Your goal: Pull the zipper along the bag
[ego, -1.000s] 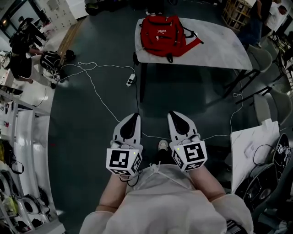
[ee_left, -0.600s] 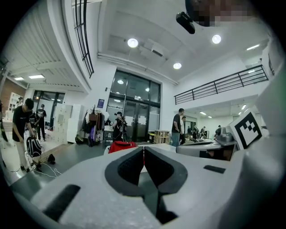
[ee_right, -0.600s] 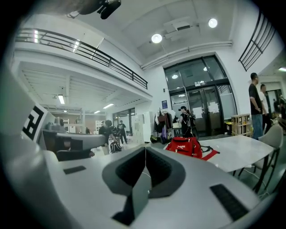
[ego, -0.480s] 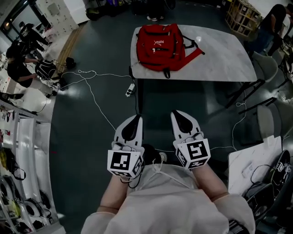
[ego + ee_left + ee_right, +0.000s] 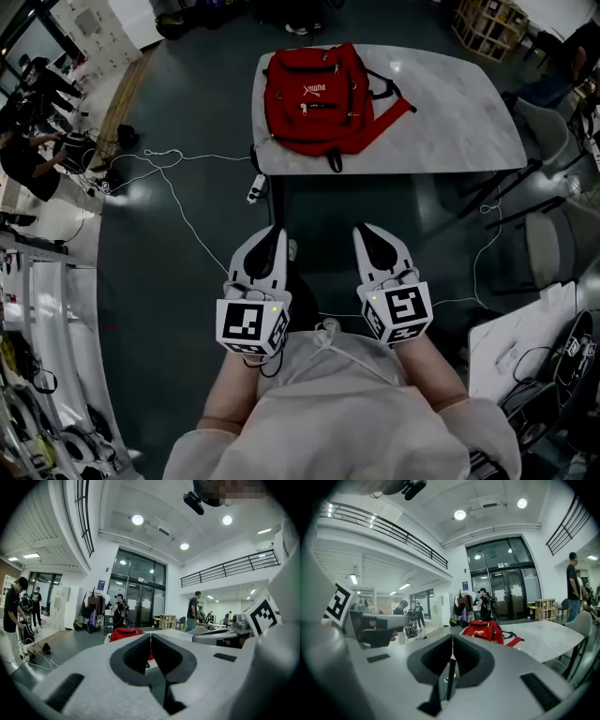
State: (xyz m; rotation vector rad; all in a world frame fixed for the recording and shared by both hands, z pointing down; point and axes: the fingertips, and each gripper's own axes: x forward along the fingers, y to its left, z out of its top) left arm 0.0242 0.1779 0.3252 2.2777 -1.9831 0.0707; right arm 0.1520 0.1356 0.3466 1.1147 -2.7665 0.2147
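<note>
Since the red backpack (image 5: 323, 89) is soft cloth, it will likely bunch and slide when pulled, so one gripper should pin the fabric beside the zipper while the other pinches the small pull tab. It lies flat on the white table (image 5: 450, 103), well ahead of both jaw tips. The left gripper (image 5: 269, 239) and right gripper (image 5: 368, 234) each have their jaws pressed together, holding nothing.
</note>
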